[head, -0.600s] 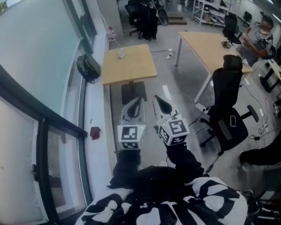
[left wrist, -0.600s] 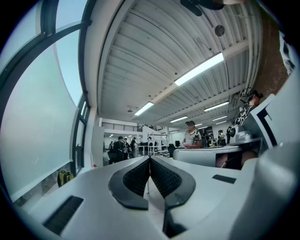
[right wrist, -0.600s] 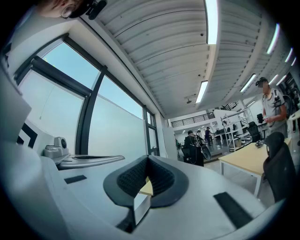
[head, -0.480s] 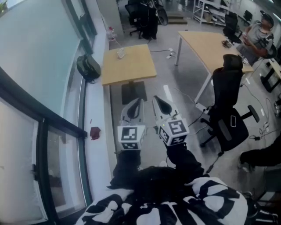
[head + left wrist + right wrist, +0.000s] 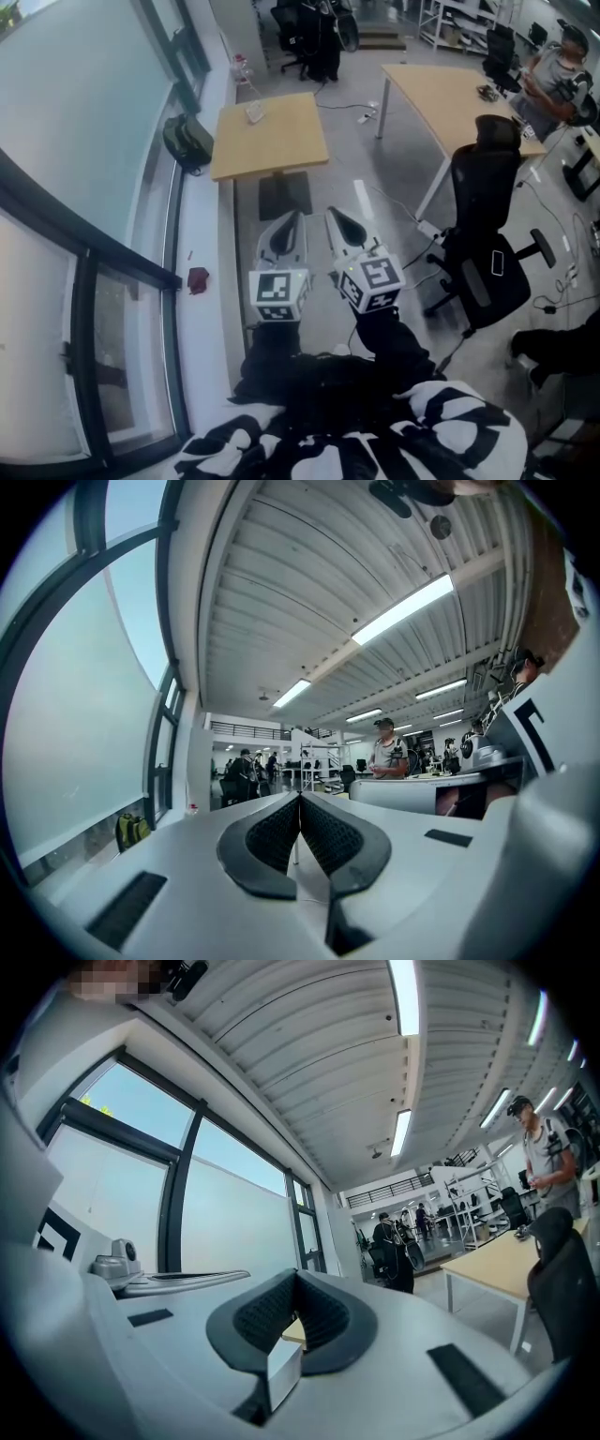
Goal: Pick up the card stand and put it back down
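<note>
1. While the person stands back from the work, the left gripper [image 5: 299, 799] is held level with its jaws pressed together on nothing. The right gripper [image 5: 295, 1275] also meets at its tips and is empty.
2. A small pale thing, probably the card stand [image 5: 254, 112], sits near the far edge of a table [image 5: 281, 150], well apart from both grippers. It is too small to make out its shape.
3. Risk: closed jaws reaching it would push it instead of gripping it. It looks light and stands close to the edge, so a nudge could tip it or slide it off.
4. Risk: cables [image 5: 345, 105] trail across the floor by the table, and a wheeled chair [image 5: 483, 197] stands to the right. Either could catch a foot on the way in.
5. Materials: the tabletop is smooth, pale wood, square, on a dark central base. The gripper bodies are glossy white plastic. Their pads [image 5: 277, 836] are black, curved and finely ribbed, likely rubbery. The floor is smooth and grey.
</note>
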`<state>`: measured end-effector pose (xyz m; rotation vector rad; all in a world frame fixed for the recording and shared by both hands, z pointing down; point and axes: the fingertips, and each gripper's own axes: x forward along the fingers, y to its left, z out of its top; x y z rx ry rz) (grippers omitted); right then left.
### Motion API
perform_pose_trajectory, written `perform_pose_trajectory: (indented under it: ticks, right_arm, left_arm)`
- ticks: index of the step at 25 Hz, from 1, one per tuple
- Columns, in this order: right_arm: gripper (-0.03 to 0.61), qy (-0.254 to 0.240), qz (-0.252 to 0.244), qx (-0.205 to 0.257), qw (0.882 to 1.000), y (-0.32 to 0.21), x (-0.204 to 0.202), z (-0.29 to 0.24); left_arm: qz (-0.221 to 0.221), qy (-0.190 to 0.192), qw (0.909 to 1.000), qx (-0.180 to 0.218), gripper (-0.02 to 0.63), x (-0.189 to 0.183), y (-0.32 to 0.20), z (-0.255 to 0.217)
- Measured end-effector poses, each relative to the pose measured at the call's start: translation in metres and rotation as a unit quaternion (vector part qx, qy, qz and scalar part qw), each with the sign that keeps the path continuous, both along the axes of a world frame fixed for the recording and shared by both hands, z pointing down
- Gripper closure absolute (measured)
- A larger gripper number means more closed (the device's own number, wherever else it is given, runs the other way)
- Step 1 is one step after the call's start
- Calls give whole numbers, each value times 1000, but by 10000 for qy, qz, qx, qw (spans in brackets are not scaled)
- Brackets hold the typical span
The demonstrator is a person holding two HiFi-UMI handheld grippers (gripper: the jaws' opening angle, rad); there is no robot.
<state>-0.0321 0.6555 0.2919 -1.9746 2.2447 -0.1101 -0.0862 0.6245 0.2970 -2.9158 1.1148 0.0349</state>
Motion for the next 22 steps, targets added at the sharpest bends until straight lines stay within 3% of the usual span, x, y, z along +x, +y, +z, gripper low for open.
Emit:
perform_pose_trajectory:
  ticks: [12,22]
  right_arm:
    - [569,-168,-320,-219,9991,-14,17,23]
    - [568,-18,-373,-486,9981,-83,21,46]
  left_arm:
    - [-144,-237,9995,-166,609,21,-12,23]
    - [-172,-121,9989,-417,609,31,-90,42]
